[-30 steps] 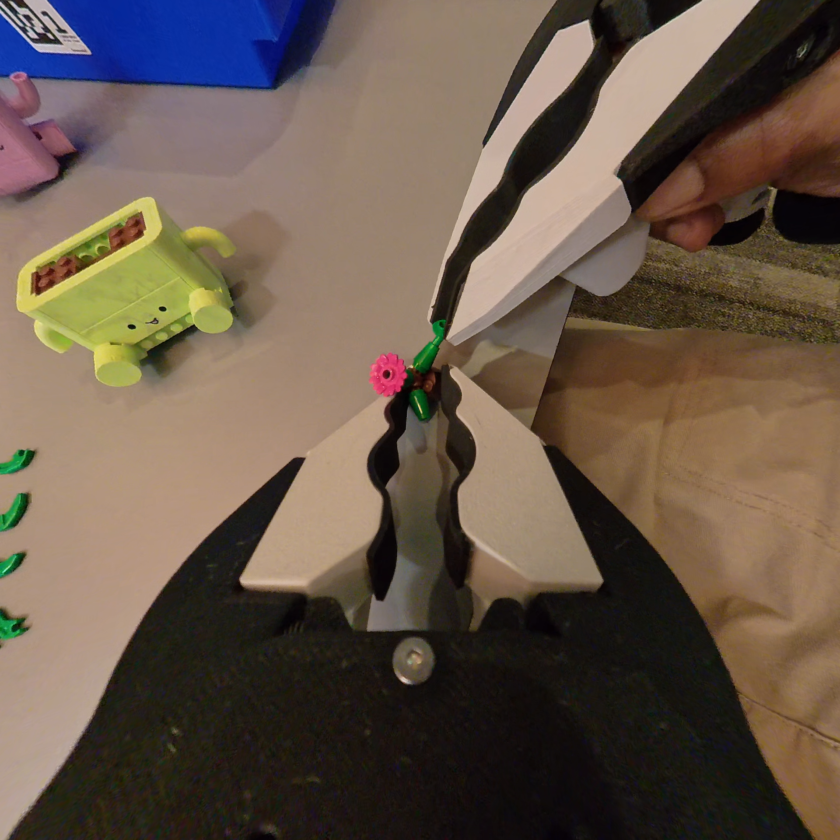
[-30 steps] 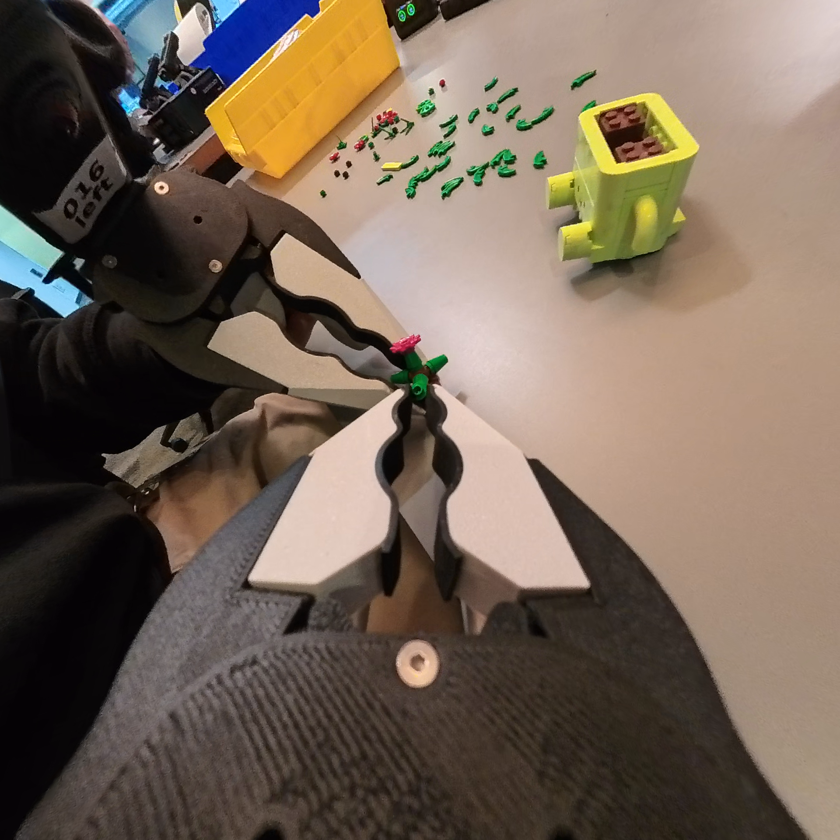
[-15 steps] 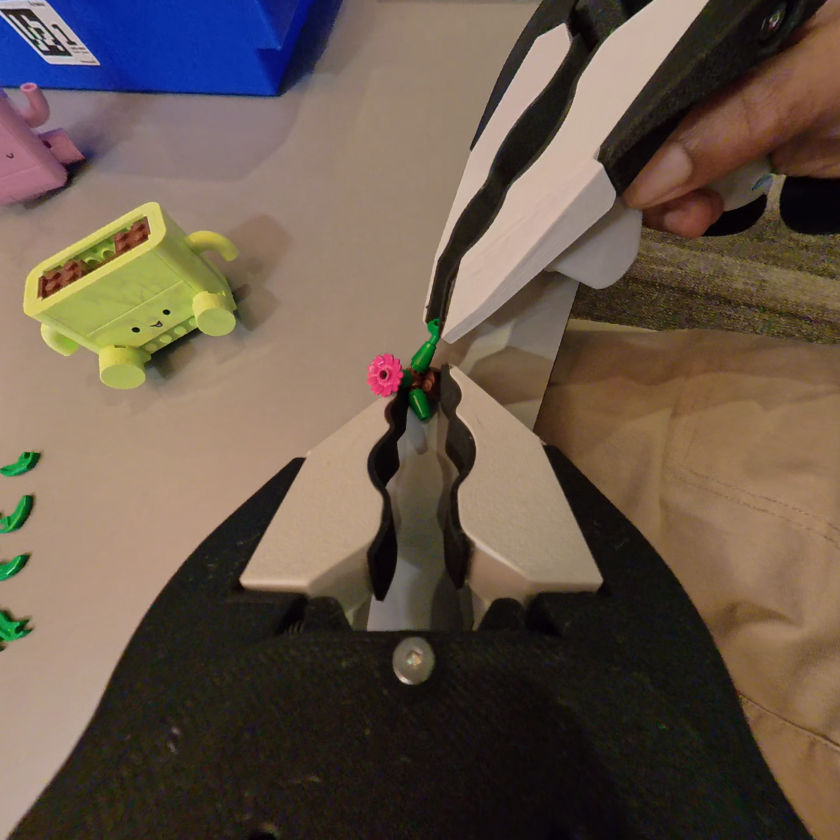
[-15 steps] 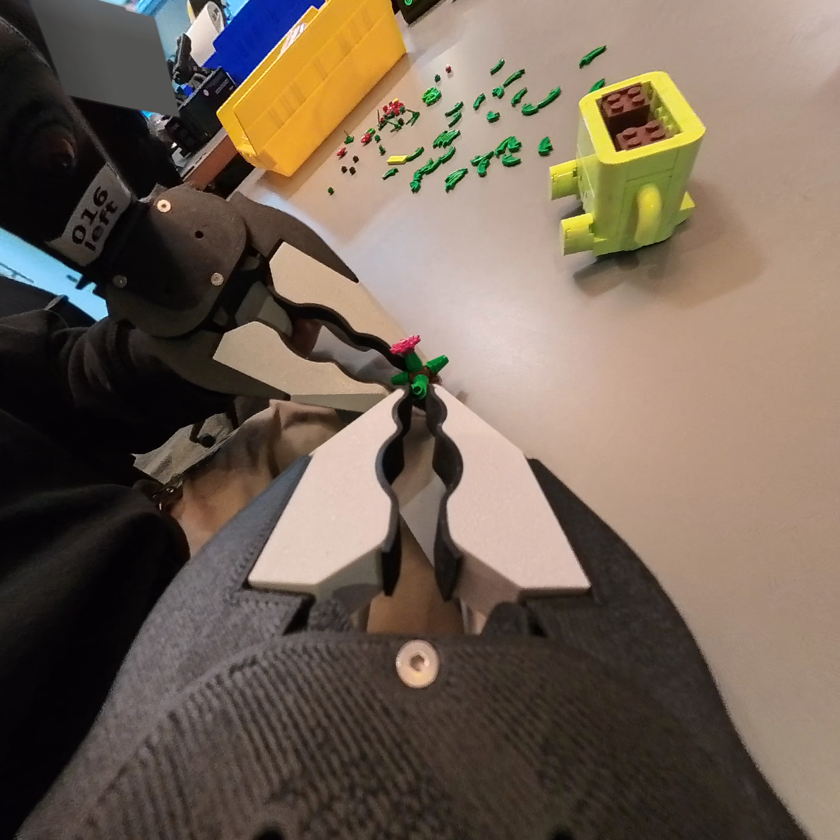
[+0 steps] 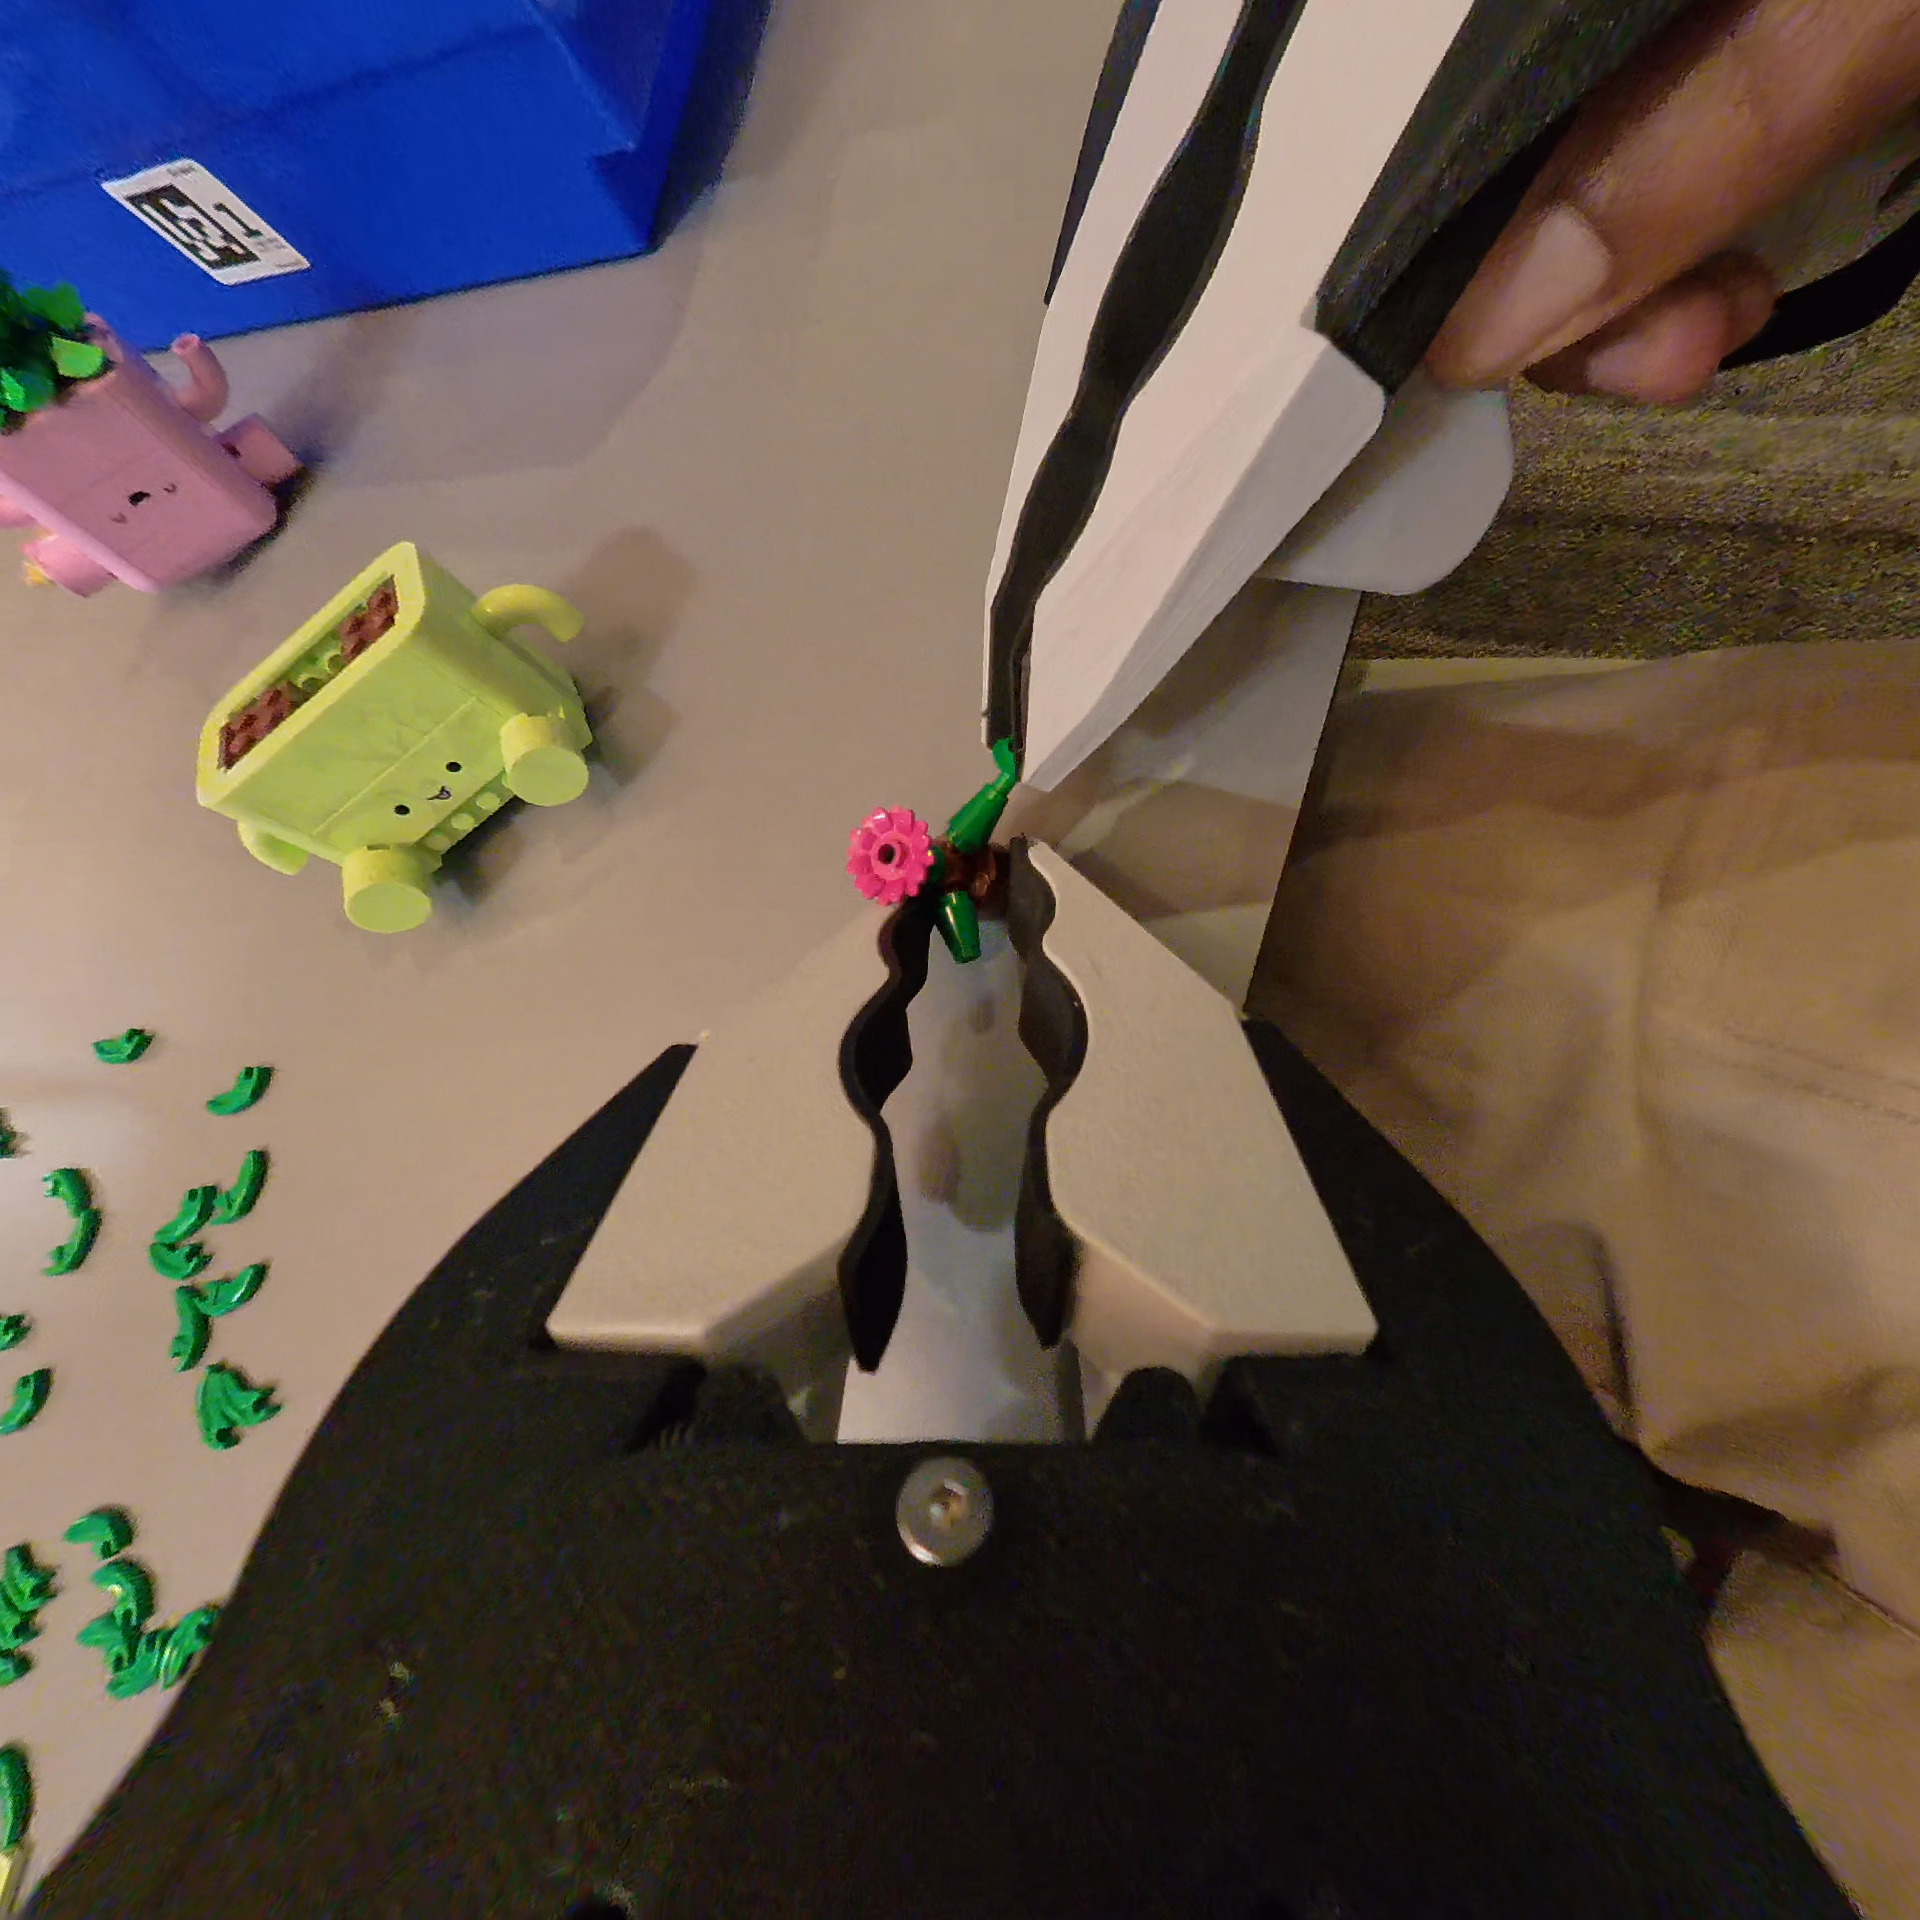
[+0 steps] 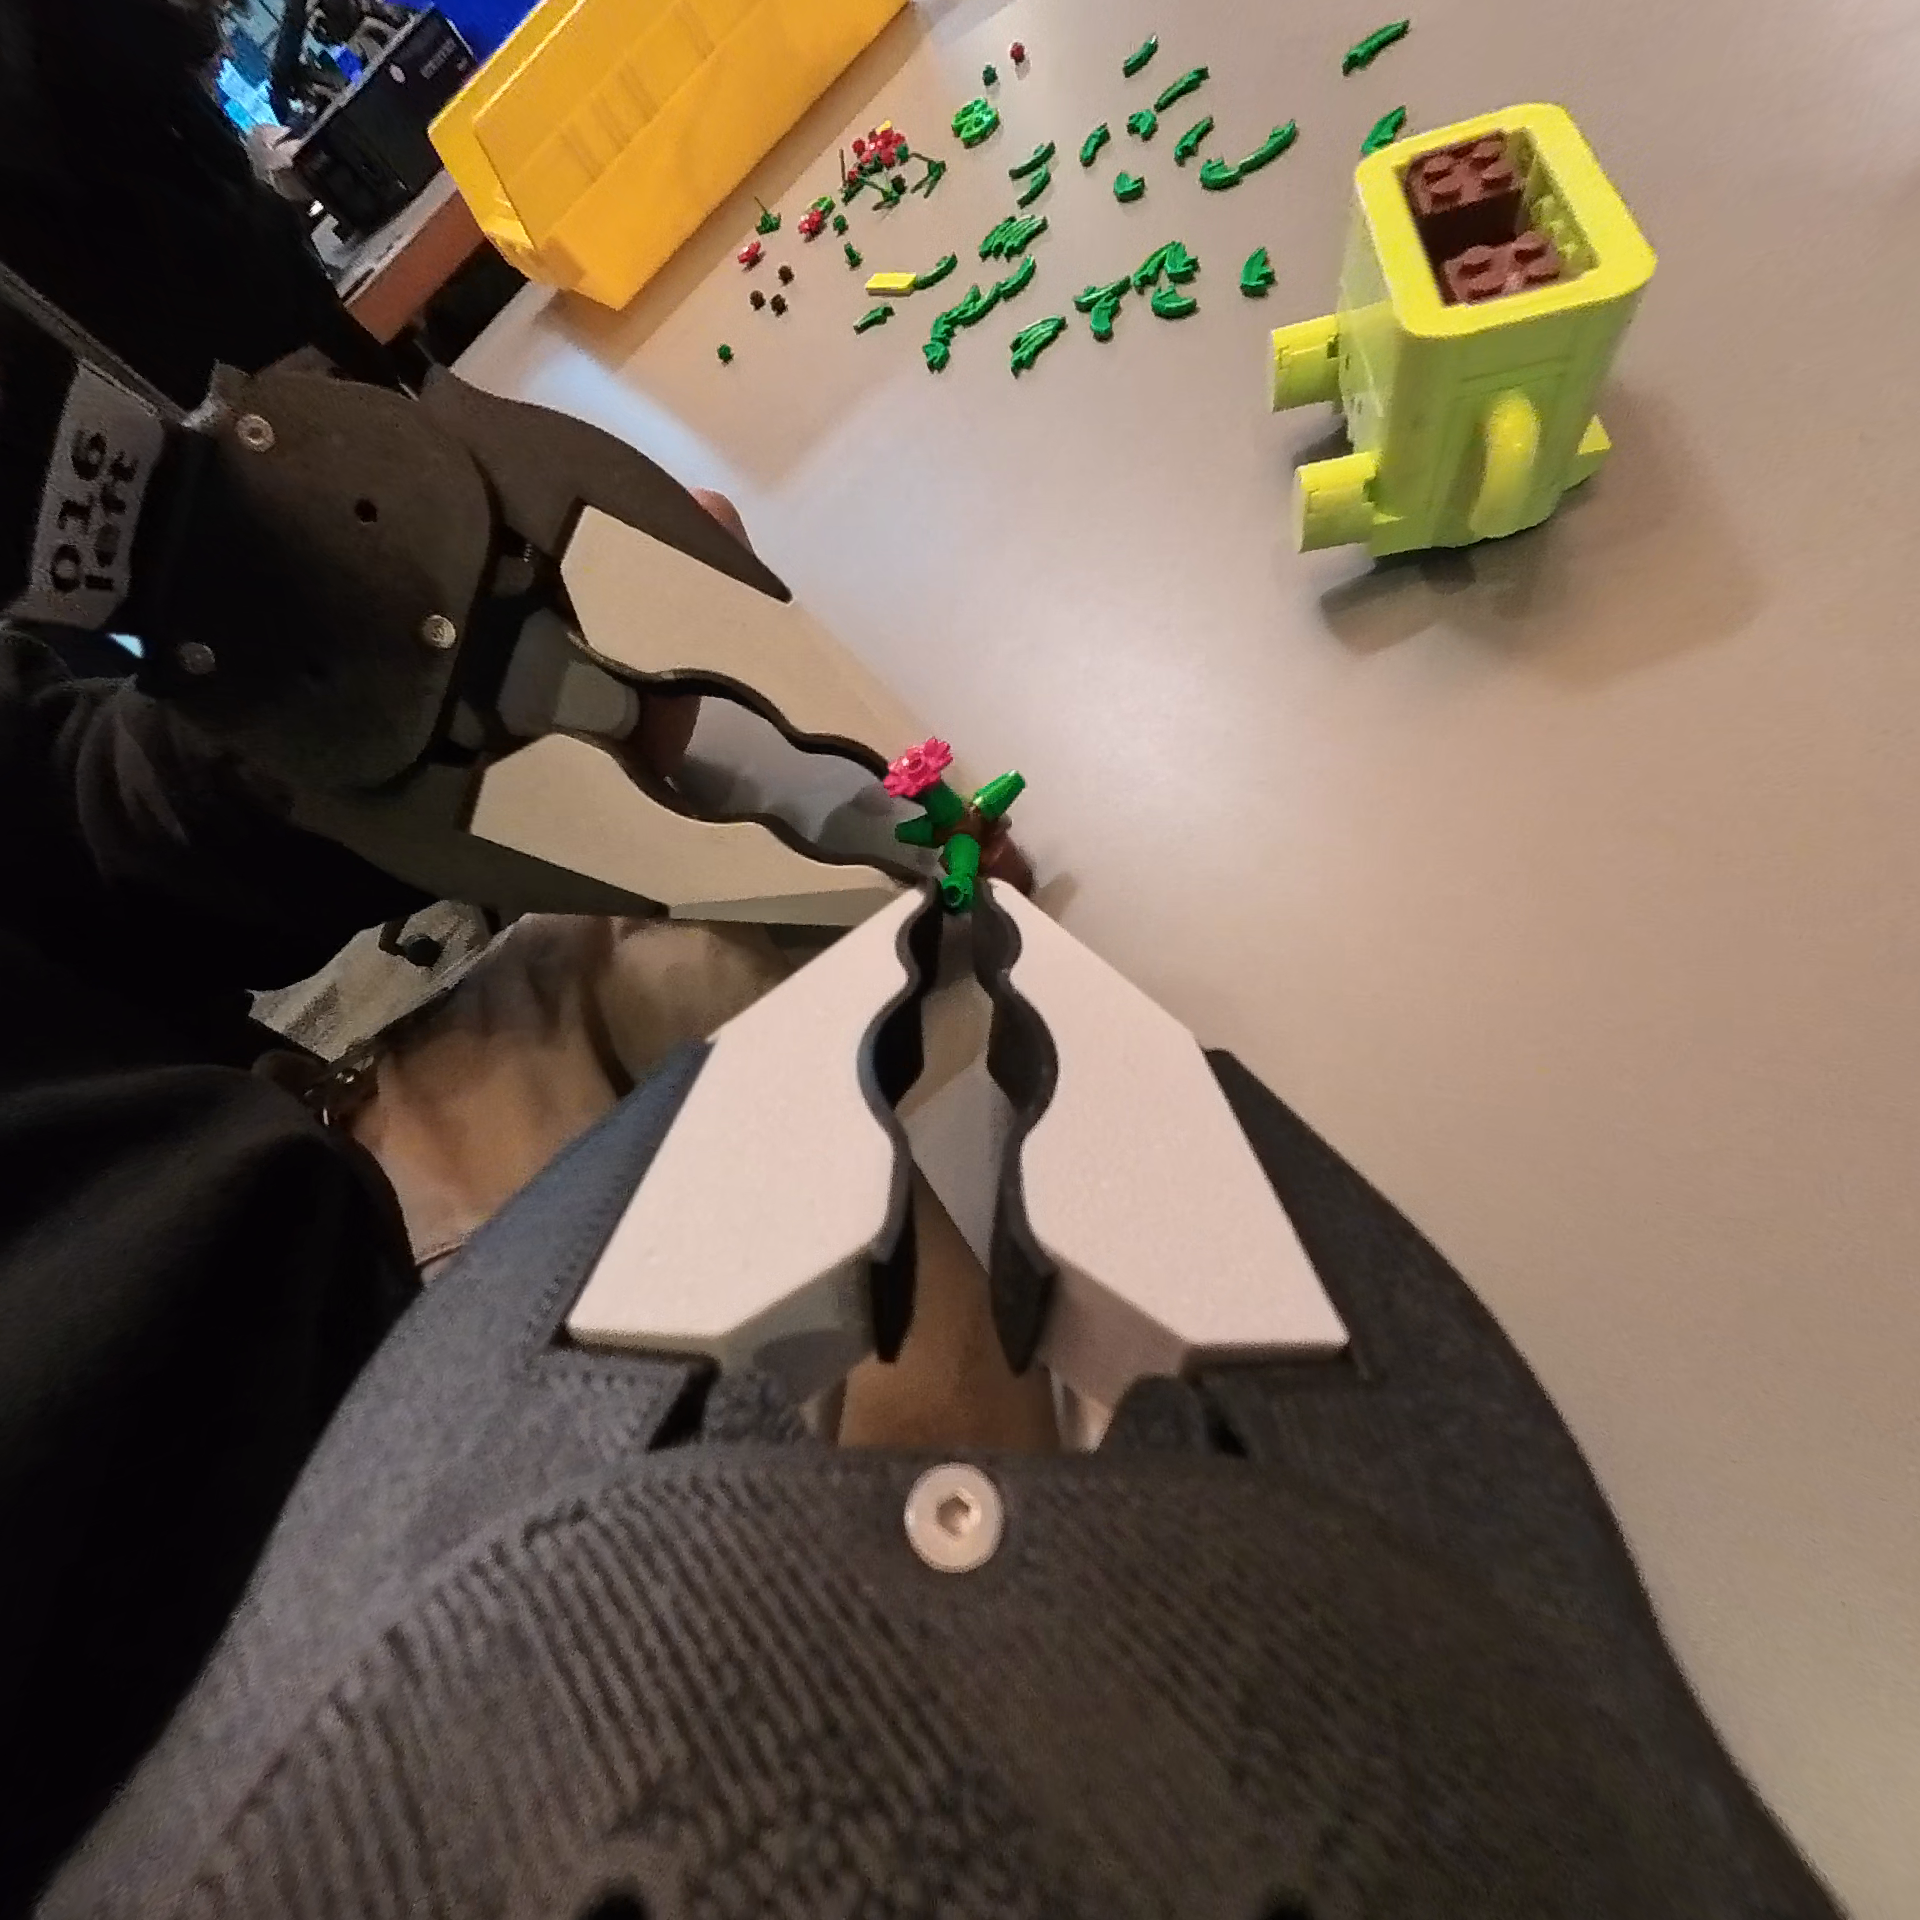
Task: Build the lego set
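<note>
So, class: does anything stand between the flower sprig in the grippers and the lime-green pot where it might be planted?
Nothing visible does. Bare table separates the flower sprig from the lime-green pot.

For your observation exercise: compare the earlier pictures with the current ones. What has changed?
Little. Both grippers, left and right, stay shut on the flower sprig, with no release. The views shifted, bringing a pink figure and more green pieces into sight. The green figure stays put.
</note>
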A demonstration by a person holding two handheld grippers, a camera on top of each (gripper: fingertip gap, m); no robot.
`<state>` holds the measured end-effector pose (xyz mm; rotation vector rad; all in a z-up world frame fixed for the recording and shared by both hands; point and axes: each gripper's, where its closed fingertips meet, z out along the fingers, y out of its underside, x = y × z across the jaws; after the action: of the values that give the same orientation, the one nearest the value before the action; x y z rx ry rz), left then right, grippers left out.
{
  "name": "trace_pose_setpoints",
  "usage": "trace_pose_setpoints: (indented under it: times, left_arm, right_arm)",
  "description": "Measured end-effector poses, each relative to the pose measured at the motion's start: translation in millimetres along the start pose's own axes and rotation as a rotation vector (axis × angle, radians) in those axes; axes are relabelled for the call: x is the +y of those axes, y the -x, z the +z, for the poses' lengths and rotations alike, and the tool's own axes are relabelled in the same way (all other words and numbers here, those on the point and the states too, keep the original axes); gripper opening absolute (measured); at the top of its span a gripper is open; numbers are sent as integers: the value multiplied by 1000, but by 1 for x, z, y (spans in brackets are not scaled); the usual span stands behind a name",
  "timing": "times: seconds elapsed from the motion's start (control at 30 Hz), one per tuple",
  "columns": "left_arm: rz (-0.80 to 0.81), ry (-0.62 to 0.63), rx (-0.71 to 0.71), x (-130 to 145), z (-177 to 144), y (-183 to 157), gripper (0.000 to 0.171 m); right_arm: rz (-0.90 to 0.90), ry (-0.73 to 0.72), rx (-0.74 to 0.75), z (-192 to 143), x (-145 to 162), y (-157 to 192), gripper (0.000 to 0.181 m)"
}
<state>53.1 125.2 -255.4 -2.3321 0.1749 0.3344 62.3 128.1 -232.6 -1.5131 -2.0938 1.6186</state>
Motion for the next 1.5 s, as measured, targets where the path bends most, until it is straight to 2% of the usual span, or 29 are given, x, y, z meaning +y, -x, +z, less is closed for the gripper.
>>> trace_pose_setpoints:
  times: [0.4, 0.8, 1.13, 1.3, 1.5]
  left_arm:
    - [121, 21, -61, 0, 1, 0, 15]
    - [191, 24, -63, 0, 1, 0, 15]
    - [238, 34, -85, 0, 2, 0, 15]
    - [271, 39, -93, 1, 2, 2, 15]
    - [299, 43, -89, 1, 2, 2, 15]
  right_arm:
    - [27, 24, -23, 0, 4, -1, 3]
    - [53, 41, -82, -1, 5, 0, 3]
    - [23, 86, -32, 0, 7, -2, 3]
    - [40, 81, -51, 1, 7, -2, 3]
    - [9, 140, -54, 1, 7, -2, 3]
